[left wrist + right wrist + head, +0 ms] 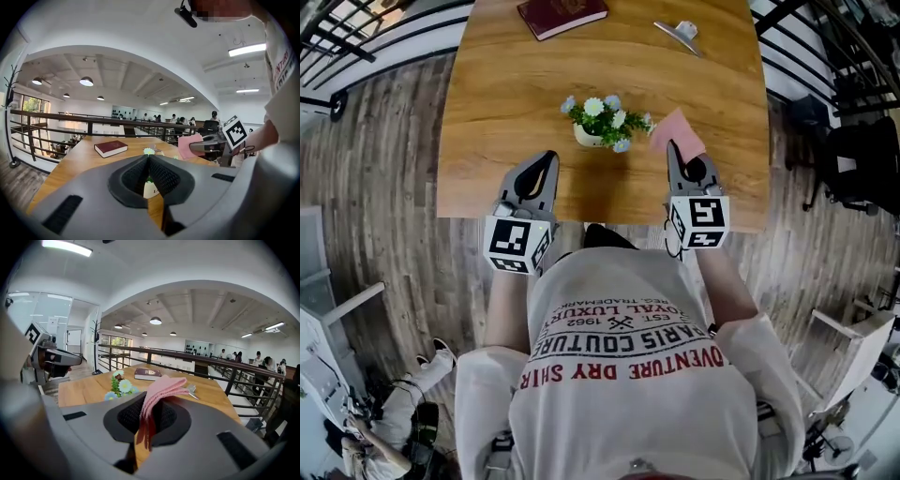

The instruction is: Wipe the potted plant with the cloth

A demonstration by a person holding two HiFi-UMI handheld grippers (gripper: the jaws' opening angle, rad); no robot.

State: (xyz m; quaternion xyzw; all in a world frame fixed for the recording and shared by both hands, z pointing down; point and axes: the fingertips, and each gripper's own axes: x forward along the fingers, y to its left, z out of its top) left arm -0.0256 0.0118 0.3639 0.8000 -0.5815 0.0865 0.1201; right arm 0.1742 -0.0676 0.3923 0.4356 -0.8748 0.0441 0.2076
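Observation:
A small potted plant (601, 122) with white and blue flowers in a white pot stands near the front middle of the wooden table (506, 84). My right gripper (675, 150) is shut on a pink cloth (677, 131), which sticks out just right of the plant. In the right gripper view the cloth (161, 390) is pinched between the jaws, with the plant (119, 386) ahead to the left. My left gripper (548, 159) is shut with nothing in it, at the table's front edge left of the plant. The pot (149, 189) shows just beyond its closed jaws.
A dark red book (562, 15) lies at the table's far edge, and a metal clip-like object (679, 35) lies far right. Black railings (337, 28) run beyond the table on both sides. A dark chair (861, 164) stands to the right.

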